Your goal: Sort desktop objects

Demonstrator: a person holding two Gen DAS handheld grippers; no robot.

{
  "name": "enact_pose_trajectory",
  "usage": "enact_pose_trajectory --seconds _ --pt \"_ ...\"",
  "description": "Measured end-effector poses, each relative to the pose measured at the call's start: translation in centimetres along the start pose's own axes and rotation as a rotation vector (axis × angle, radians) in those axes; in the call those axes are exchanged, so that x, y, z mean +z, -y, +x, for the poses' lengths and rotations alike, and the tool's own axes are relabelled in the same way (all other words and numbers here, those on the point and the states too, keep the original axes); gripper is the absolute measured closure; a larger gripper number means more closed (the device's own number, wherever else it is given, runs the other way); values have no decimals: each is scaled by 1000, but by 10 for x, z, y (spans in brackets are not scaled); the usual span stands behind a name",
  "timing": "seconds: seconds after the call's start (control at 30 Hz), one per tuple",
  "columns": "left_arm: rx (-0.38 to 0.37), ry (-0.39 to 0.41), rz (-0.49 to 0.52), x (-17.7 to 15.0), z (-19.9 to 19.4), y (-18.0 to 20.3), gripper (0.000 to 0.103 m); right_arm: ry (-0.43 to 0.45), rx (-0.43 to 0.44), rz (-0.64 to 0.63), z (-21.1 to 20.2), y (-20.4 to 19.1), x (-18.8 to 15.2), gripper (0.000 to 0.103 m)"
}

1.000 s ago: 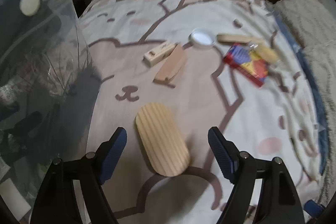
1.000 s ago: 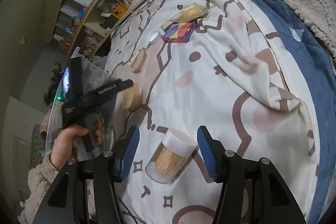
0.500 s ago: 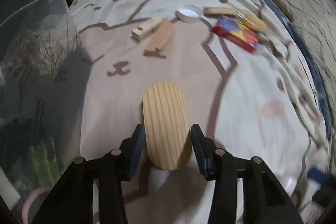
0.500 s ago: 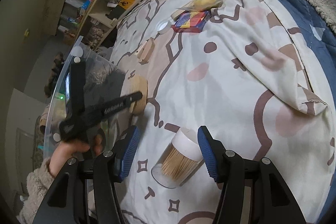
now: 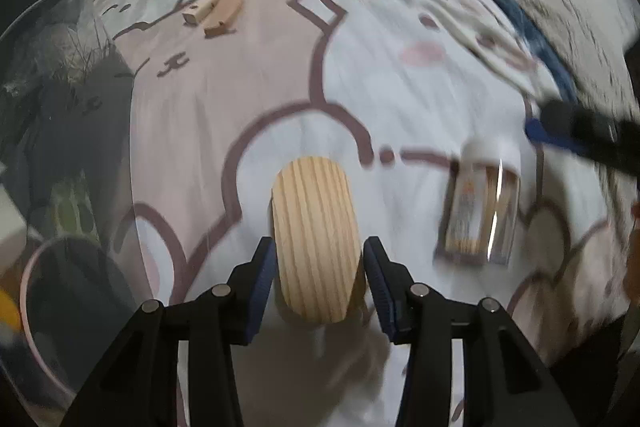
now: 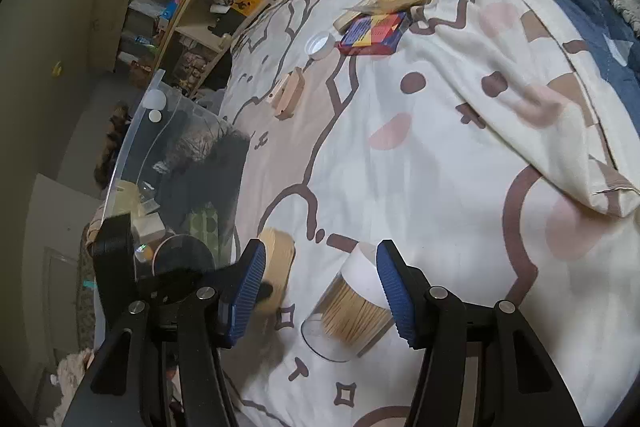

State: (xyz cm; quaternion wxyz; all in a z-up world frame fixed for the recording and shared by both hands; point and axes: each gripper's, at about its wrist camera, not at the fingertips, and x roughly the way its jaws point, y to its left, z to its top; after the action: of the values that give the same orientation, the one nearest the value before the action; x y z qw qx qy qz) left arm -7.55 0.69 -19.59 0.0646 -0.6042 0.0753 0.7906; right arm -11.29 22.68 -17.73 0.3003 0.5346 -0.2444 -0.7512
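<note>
The left gripper (image 5: 319, 269) clenches the pale oval pine board (image 5: 314, 241) across its narrow width — the only span its jaws fit. The right gripper (image 6: 320, 297), released, straddles the clear toothpick jar (image 6: 346, 311) lying on the patterned bedsheet (image 6: 420, 163), beside the clear plastic bin (image 6: 180, 163).

A bed is covered by a cartoon-patterned sheet (image 6: 420, 163). Laid on it: toothpick jar (image 6: 348, 311), white lid (image 6: 320, 45), colourful box (image 6: 374, 33), wooden pieces (image 6: 288, 93).
</note>
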Motion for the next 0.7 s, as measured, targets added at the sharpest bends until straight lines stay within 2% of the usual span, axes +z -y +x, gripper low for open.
enact_pose_trajectory --seconds 0.03,0.07,0.13,0.27,0.4,0.57,0.63,0.7 --pt "14 2 8 -3 -1 3 51 -3 -4 0 1 0 0 41" --pt "20 6 5 -6 -2 4 37 -4 -8 1 2 0 0 40" --pt "27 19 -7 -10 -3 4 27 -5 -13 7 3 1 1 40" --pt "64 16 -20 -14 2 4 27 -12 -23 13 5 4 1 40" --pt "54 -28 -80 -22 9 -9 27 -40 -30 6 12 4 1 38" --pt "66 -46 -129 -28 11 -22 19 -67 -39 -24 15 -1 -2 28" --pt "93 -37 -124 -28 9 -22 16 -71 -43 -23 15 -1 -4 27" --pt "174 -17 -84 -27 6 -18 12 -76 -39 -12 13 -1 -7 27"
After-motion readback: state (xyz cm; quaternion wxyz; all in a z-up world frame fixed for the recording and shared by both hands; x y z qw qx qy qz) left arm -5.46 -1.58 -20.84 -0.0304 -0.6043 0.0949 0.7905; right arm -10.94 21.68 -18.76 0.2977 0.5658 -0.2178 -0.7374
